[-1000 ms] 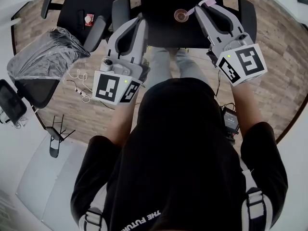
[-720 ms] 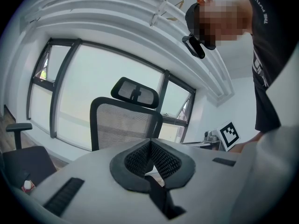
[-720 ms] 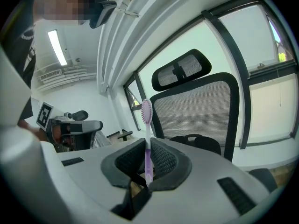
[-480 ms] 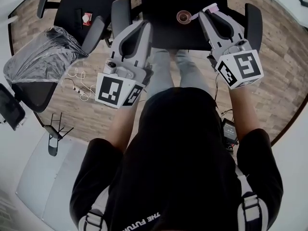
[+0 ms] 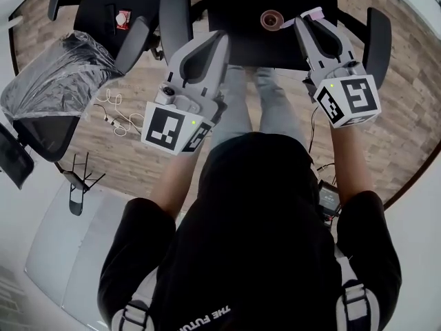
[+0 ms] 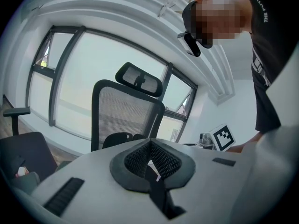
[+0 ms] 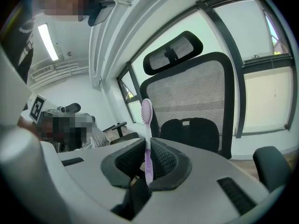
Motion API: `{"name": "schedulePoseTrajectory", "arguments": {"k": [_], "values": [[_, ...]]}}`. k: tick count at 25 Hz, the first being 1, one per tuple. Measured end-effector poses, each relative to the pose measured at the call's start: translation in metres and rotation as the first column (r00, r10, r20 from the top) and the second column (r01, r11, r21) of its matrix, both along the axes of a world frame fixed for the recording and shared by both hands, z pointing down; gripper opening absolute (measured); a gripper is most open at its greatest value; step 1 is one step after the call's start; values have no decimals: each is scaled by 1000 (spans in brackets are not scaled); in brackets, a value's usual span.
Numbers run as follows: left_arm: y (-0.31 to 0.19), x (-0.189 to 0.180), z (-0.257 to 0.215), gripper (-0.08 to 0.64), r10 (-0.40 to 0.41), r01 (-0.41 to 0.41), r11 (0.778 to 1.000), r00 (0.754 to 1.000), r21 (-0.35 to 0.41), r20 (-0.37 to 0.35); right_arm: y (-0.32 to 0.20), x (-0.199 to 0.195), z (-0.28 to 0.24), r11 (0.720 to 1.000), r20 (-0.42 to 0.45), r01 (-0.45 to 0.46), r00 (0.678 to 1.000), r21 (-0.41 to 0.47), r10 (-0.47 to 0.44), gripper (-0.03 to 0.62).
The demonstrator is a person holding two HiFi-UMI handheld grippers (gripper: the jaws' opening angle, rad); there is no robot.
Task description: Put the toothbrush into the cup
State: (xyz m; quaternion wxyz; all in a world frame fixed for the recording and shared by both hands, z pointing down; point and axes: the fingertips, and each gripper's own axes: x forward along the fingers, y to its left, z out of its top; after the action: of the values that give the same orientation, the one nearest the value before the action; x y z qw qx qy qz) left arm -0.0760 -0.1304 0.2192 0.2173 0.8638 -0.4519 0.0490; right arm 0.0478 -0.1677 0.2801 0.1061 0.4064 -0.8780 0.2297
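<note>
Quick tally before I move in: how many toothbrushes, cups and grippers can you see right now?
Toothbrush: 1, pink and purple, clamped in the right gripper.
Cup: 1, on the black table.
Grippers: 2; the left gripper is shut with nothing in it.
Total: 4.
</note>
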Motion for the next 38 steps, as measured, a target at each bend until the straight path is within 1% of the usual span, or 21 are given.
{"name": "schedulePoseTrajectory", "arguments": {"k": [7, 15, 20, 26, 30, 38], "values": [[-9, -4, 30, 20, 14, -14, 1000, 1000, -23, -13, -4, -14, 36, 999, -52, 34, 998, 5, -34, 48], [-6, 2, 61, 20, 23, -24, 998, 1000, -51, -19, -3, -13, 66, 999, -35, 41, 999, -19, -42, 48], [0, -6, 86, 20, 23, -25, 998, 999, -65, -26, -2, -20, 96, 999, -43, 41, 998, -35, -43, 48], [11, 0, 122, 20, 38, -42, 993, 999, -109, -35, -2, -13, 131, 997, -39, 9, 999, -72, -12, 48], [13, -1, 137, 20, 40, -44, 991, 999, -128, -35, -1, -12, 147, 996, -45, -3, 999, -85, -1, 48], [14, -6, 166, 20, 43, -48, 988, 999, -149, -33, -5, -28, 174, 995, -52, 35, 998, -93, -40, 48]]}}
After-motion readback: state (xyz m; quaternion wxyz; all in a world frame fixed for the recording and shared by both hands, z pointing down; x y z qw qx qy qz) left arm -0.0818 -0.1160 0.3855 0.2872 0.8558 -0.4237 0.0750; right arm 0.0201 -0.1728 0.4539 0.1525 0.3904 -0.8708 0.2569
